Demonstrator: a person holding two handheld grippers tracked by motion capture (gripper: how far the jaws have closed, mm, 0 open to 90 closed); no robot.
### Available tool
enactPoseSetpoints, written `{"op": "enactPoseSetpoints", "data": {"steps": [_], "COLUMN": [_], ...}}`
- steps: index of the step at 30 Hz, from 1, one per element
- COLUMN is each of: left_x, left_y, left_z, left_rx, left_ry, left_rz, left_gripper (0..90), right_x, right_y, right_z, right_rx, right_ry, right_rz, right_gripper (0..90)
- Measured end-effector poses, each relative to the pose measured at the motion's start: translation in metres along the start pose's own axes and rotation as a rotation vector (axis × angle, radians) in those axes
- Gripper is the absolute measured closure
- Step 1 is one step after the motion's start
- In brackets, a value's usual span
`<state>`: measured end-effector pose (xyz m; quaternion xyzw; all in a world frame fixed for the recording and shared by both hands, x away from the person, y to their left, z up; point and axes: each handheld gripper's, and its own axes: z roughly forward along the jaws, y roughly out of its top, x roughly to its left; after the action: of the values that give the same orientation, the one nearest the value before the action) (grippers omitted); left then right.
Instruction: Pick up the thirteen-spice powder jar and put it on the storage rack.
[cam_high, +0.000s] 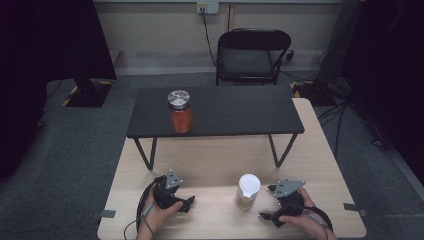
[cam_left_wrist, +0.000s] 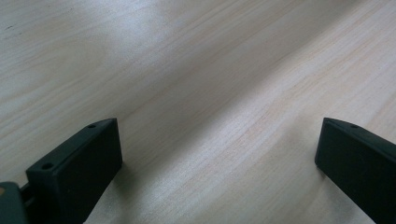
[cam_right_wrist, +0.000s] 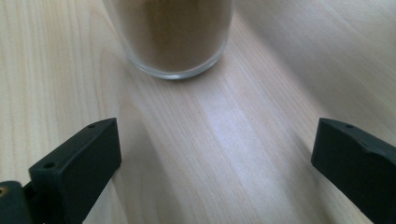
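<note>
A glass jar with a white lid (cam_high: 248, 191) and brownish powder inside stands on the light wooden table (cam_high: 215, 165) near its front edge. My right gripper (cam_high: 266, 205) rests to the right of it, open, its jaws pointing at the jar. In the right gripper view the jar's glass base (cam_right_wrist: 173, 42) stands just ahead of the wide-apart jaws. My left gripper (cam_high: 190, 202) lies on the table left of the jar, open, with bare wood (cam_left_wrist: 210, 116) between its jaws. A second jar with a silver lid and orange-red contents (cam_high: 180, 112) stands on the black raised shelf (cam_high: 235, 112).
The black shelf stands on thin legs across the back half of the table. Beyond the table are a black folding chair (cam_high: 250, 55), cables on the grey carpet and dark stands at both sides. A person's hands hold both grippers at the bottom edge.
</note>
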<state>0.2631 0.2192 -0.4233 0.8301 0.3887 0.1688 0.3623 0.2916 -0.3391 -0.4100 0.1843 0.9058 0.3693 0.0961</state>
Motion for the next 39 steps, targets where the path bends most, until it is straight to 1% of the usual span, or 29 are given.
{"op": "enactPoseSetpoints", "data": {"steps": [4,9,12,16,26,34,39], "left_x": [0.000,0.000,0.000,0.000,0.000,0.000,0.000], "left_y": [0.000,0.000,0.000,0.000,0.000,0.000,0.000], "left_z": [0.000,0.000,0.000,0.000,0.000,0.000,0.000], "left_rx": [0.000,0.000,0.000,0.000,0.000,0.000,0.000], "left_ry": [0.000,0.001,0.001,0.002,0.001,0.002,0.001], "left_rz": [0.000,0.001,0.001,0.001,0.001,0.001,0.000], "left_gripper": [0.0,0.0,0.0,0.0,0.0,0.0,0.0], "right_x": [0.000,-0.003,-0.002,-0.002,0.002,0.006,0.006], "right_y": [0.002,0.004,0.006,0.008,0.015,0.026,0.028], "right_z": [-0.002,-0.004,-0.005,-0.006,-0.003,0.004,0.008], "right_rx": [-0.011,-0.038,-0.052,-0.076,-0.136,-0.163,-0.173], "right_ry": [0.009,0.034,0.037,0.044,0.047,0.044,0.051], "right_rz": [-0.002,0.007,0.010,0.029,0.070,0.074,0.080], "right_gripper": [0.5,0.5,0.4,0.4,0.4,0.4,2.5]}}
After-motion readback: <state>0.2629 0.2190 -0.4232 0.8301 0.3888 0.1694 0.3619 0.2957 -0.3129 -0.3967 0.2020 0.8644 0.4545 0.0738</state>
